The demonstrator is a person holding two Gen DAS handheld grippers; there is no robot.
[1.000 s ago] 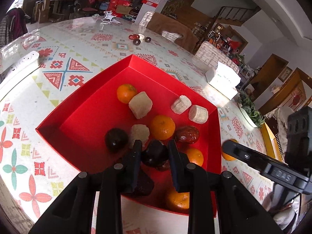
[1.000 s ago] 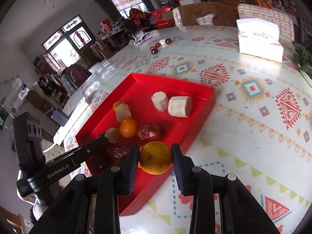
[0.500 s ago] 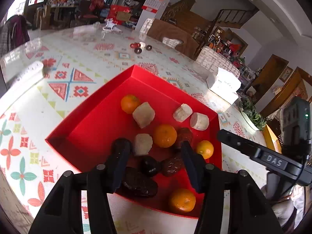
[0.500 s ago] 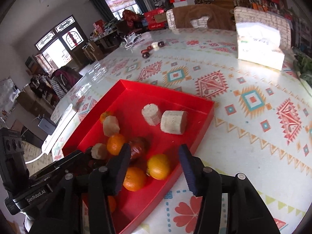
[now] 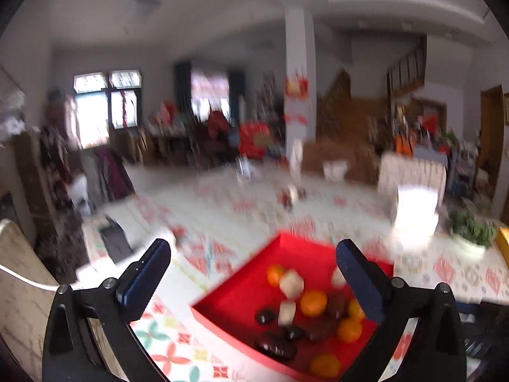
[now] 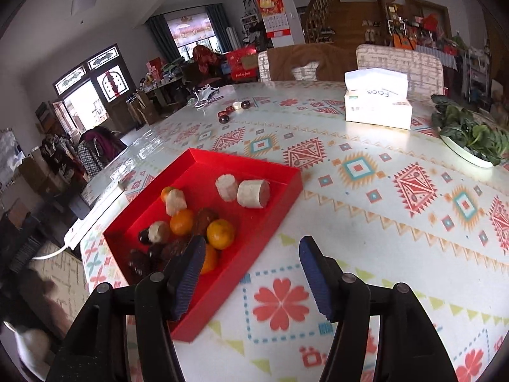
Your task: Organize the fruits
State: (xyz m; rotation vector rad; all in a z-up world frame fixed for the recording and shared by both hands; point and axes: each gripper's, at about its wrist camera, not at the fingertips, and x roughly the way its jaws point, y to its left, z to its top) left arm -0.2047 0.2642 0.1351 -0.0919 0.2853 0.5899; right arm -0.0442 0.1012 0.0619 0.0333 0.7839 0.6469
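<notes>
A red tray (image 6: 280, 197) lies on the patterned table and holds several oranges (image 6: 220, 229), dark dates (image 6: 140, 262) and pale cut chunks (image 6: 253, 193). My right gripper (image 6: 249, 254) hovers over the tray's near right edge, its jaws opening with nothing between them. The left wrist view is blurred. In it the same red tray (image 5: 232, 296) with its oranges (image 5: 313, 302) sits low and right. My left gripper (image 5: 253, 265) is raised above the table, its jaws opening wide and empty.
A white tissue box (image 6: 377, 103) stands at the back right, beside a dish of leafy greens (image 6: 470, 137). A few small dark fruits (image 6: 224, 116) lie far back. A white power strip (image 6: 89, 219) runs along the left table edge. Chairs stand behind the table.
The left gripper let go of a dark date in the tray, opened wide, rose and tipped up. The right gripper released its orange into the tray, opened and drew back.
</notes>
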